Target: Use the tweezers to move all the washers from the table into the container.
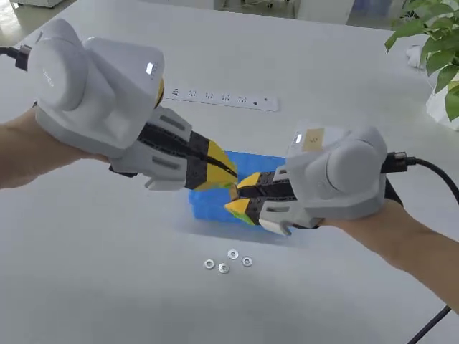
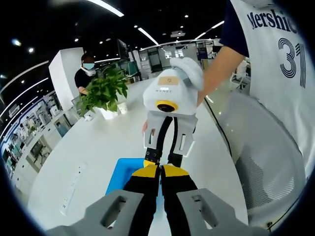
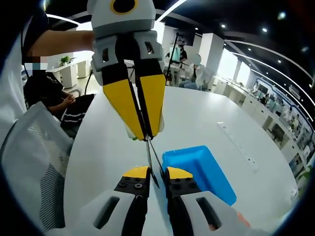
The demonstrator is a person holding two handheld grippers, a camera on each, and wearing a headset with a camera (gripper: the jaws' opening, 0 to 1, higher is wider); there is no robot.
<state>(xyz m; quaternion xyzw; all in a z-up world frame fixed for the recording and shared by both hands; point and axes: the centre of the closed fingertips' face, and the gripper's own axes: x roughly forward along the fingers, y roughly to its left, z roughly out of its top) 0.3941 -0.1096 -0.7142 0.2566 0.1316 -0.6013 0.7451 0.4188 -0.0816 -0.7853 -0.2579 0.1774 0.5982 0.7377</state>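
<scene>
My left gripper (image 1: 231, 172) and right gripper (image 1: 237, 195) meet tip to tip above the blue container (image 1: 208, 204). In the right gripper view the left gripper (image 3: 146, 135) comes down from the top, its yellow jaws shut on thin metal tweezers (image 3: 151, 162). The tweezers' legs reach down between the jaws of my right gripper (image 3: 157, 173), which stand slightly apart around them. Several small silver washers (image 1: 228, 261) lie on the white table just in front of the container. In the left gripper view my left gripper (image 2: 161, 172) faces the right gripper (image 2: 161, 158).
A white power strip (image 1: 222, 98) lies on the table beyond the container. A potted plant (image 1: 434, 50) stands at the far right edge. A mesh chair (image 2: 266, 172) is beside the table, and a seated person (image 2: 87, 73) is behind the plant (image 2: 103, 93).
</scene>
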